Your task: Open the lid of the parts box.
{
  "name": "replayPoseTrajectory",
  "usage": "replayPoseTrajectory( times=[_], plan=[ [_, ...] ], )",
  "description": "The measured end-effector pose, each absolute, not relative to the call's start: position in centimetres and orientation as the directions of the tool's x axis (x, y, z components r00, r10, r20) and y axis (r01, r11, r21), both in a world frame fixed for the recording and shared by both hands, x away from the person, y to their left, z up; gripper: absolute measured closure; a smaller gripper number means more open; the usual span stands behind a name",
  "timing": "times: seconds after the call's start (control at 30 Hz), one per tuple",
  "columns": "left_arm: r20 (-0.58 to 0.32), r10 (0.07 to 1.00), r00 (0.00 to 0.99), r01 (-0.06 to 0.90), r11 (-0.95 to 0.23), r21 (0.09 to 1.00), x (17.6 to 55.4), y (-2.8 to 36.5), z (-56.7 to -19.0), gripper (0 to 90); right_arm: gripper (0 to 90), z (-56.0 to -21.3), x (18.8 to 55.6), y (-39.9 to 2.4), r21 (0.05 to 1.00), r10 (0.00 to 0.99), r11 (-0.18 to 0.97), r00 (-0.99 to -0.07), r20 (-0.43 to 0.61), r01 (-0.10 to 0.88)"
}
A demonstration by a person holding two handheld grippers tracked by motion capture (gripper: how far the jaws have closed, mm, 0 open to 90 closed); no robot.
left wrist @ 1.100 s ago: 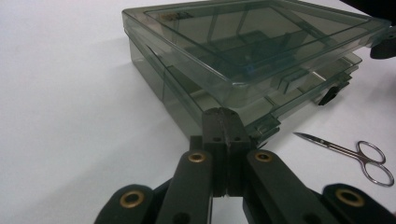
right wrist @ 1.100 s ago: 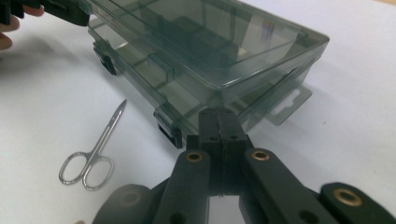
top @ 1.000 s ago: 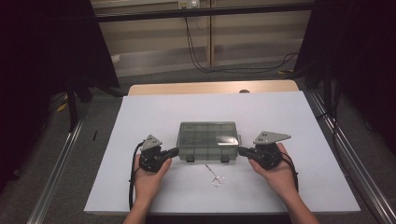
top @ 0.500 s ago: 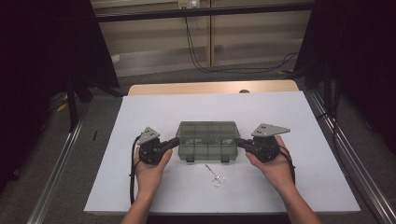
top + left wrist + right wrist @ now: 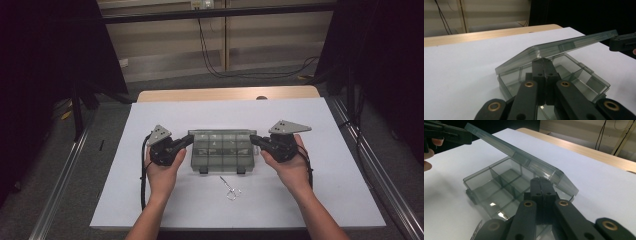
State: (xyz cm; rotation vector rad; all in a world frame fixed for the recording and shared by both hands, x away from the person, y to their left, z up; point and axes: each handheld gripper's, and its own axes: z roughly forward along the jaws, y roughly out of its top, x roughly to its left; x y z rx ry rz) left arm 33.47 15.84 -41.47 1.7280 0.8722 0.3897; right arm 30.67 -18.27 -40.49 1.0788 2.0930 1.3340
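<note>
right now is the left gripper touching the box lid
Touching: in the left gripper view the shut left gripper sits pressed under the raised lid edge.

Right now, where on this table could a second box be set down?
Free: the white sheet behind the box, and its outer edges beyond each hand-held gripper. Crowded: the front middle, where a small metal clip lies between the forearms.
</note>
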Motion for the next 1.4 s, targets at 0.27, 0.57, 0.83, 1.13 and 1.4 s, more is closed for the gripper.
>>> replayPoseTrajectory(
  times=[0.27, 0.57, 0.83, 1.13, 1.4],
  plan=[
    [-0.187, 0.703, 0.686, 0.339, -0.081, 0.937, 33.6, 16.5, -41.2, 67.7, 90.0, -39.7, 31.8, -18.1, 0.898, 0.804, 0.231, -0.593, 0.041, 0.375],
    [-0.263, 0.752, 0.605, 0.457, -0.057, 0.888, 36.0, 16.6, -42.5, 0.0, 90.0, -38.9, 33.2, -18.3, 0.898, 0.81, 0.222, -0.585, 0.047, 0.379],
    [-0.209, 0.809, 0.549, 0.457, -0.082, 0.886, 38.0, 15.5, -43.0, 17.3, 90.0, -38.8, 34.3, -18.2, 0.896, 0.816, 0.216, -0.576, 0.053, 0.389],
    [-0.149, 0.829, 0.538, 0.454, -0.136, 0.88, 39.1, 14.2, -43.3, 59.1, 90.0, -38.7, 35.2, -18.3, 0.897, 0.822, 0.209, -0.567, 0.055, 0.39],
    [-0.126, 0.848, 0.515, 0.447, -0.141, 0.883, 39.4, 13.8, -43.2, 78.8, 90.0, -38.6, 35.5, -18.4, 0.898, 0.817, 0.216, -0.574, 0.05, 0.384]
  ],
)
